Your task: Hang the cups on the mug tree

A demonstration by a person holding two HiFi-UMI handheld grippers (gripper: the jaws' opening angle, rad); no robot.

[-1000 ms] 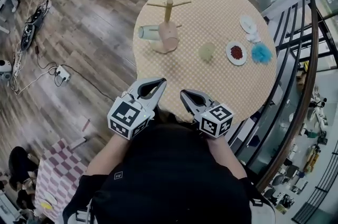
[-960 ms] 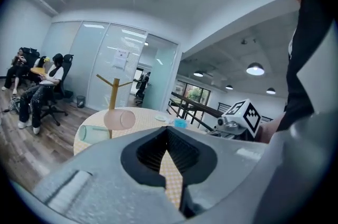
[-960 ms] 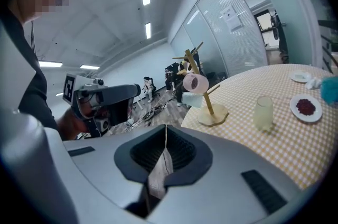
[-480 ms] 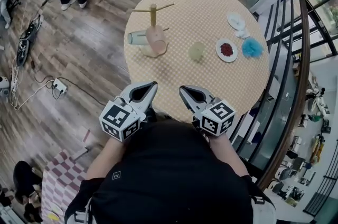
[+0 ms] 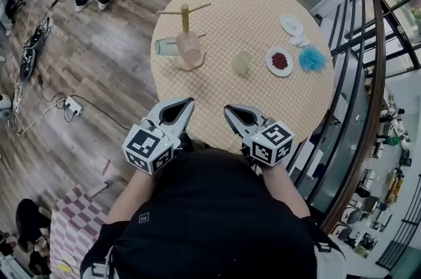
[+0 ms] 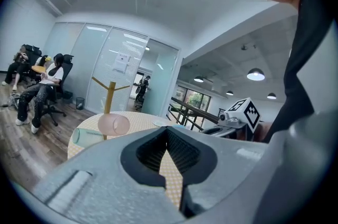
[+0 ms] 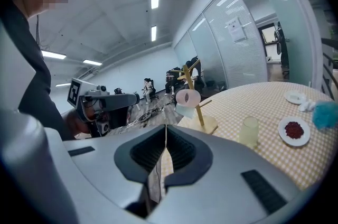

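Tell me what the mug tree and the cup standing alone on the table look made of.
Mug tree: probably wood with a matte finish; the post, pegs and round base are all pale tan.
Standing cup: translucent pale yellow with a frosted look; plastic or glass, I cannot tell which.

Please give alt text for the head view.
Seen from above, a person holds the left gripper and right gripper, both shut and empty, over the near edge of a round checked table. A pink cup and a clear cup are at the mug tree; a yellowish cup stands apart.
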